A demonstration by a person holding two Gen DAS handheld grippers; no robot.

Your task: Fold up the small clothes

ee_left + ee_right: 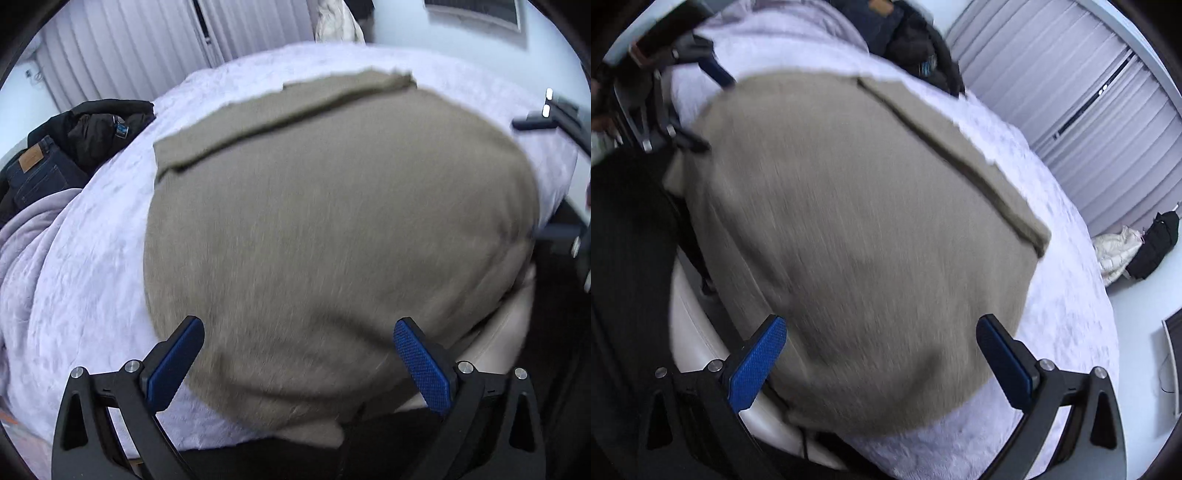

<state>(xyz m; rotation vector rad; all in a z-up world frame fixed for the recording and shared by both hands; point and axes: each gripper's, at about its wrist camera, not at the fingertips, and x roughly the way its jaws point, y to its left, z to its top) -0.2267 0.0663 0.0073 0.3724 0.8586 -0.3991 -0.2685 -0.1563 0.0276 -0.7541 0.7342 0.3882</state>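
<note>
A taupe knit garment (332, 229) lies spread flat on the pale lilac bedspread (92, 295), with one strip folded over along its far edge (288, 110). My left gripper (299, 332) hovers open over the garment's near edge, nothing between its blue pads. In the right wrist view the same garment (868, 229) fills the middle, and my right gripper (881, 328) is open above its near hem. The right gripper (554, 118) shows at the right edge of the left wrist view; the left gripper (683, 103) shows blurred at the upper left of the right wrist view.
A pile of dark jeans and a black jacket (70, 147) lies at the far left of the bed, beside a lilac blanket (26, 236). The bed's cream frame (698, 332) runs under the garment's overhanging side. Vertical blinds (1089, 110) and a white bag (1115, 251) stand beyond.
</note>
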